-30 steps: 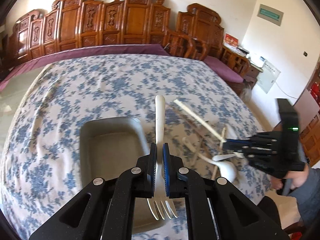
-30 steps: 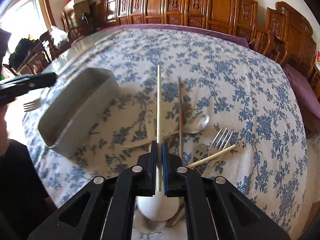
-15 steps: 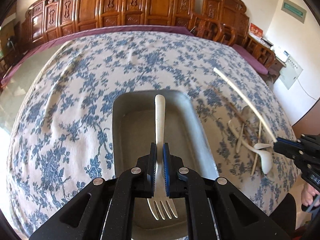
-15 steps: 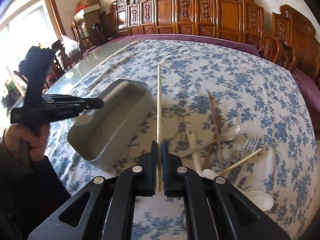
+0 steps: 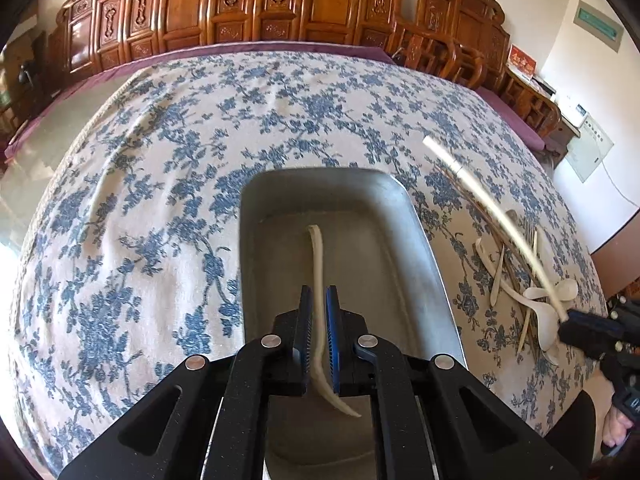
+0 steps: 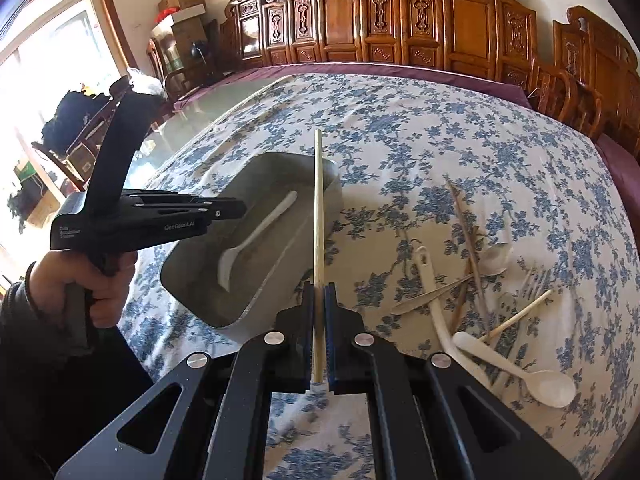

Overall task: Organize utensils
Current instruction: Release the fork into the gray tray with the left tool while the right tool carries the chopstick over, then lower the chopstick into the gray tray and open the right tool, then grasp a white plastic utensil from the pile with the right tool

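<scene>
Utensil placement required the left gripper (image 5: 318, 312), clamped on the white plastic fork (image 5: 318, 256), to release low inside the grey rectangular metal tray (image 5: 424, 248); the right gripper (image 6: 319, 300), gripping a pale wooden chopstick (image 6: 318, 208), waited nearby.

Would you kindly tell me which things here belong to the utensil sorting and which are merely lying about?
Job:
white fork
chopstick
grey tray
utensil pile
left gripper
right gripper

Lying about:
carved chairs
cardboard boxes
</scene>
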